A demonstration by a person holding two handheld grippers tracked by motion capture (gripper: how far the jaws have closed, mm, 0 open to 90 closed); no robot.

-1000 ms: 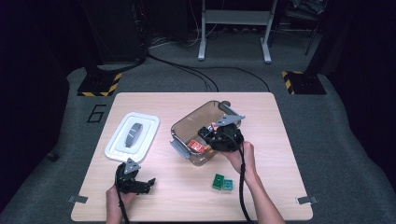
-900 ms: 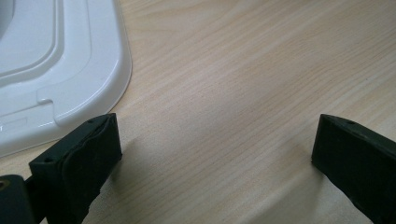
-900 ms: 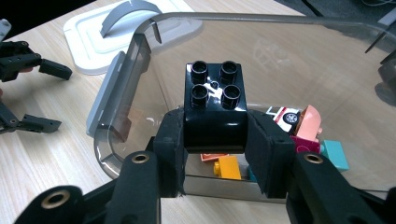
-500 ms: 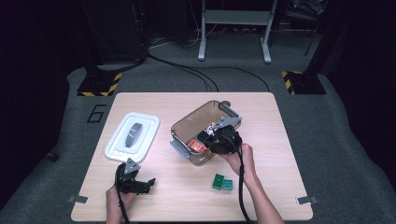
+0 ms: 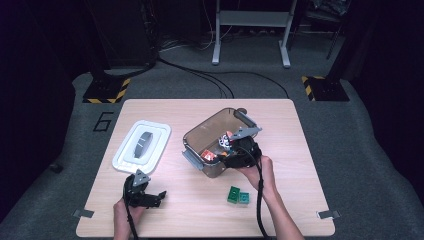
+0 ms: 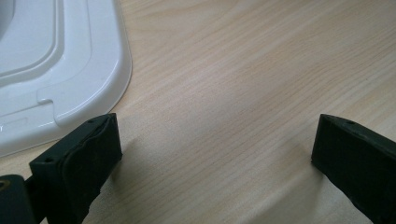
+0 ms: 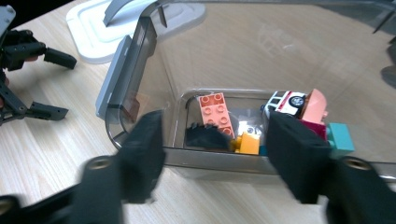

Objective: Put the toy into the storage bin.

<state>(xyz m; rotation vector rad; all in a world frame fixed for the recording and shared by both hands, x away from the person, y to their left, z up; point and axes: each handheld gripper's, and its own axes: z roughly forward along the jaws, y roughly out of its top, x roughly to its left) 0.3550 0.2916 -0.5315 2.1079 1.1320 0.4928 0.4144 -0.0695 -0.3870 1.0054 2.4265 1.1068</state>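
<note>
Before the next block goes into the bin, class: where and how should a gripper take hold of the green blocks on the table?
Take the green blocks from straight above, jaws across the pair's short sides. They lie flat and low on the bare table, clear of the bin, so there is likely room for the jaws. The right gripper, open at the bin's rim, is nearer.

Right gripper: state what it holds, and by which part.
Nothing. The right gripper has just been opening; its jaws stand apart over the near rim of the clear box, with toy bricks lying loose inside below them.
</note>
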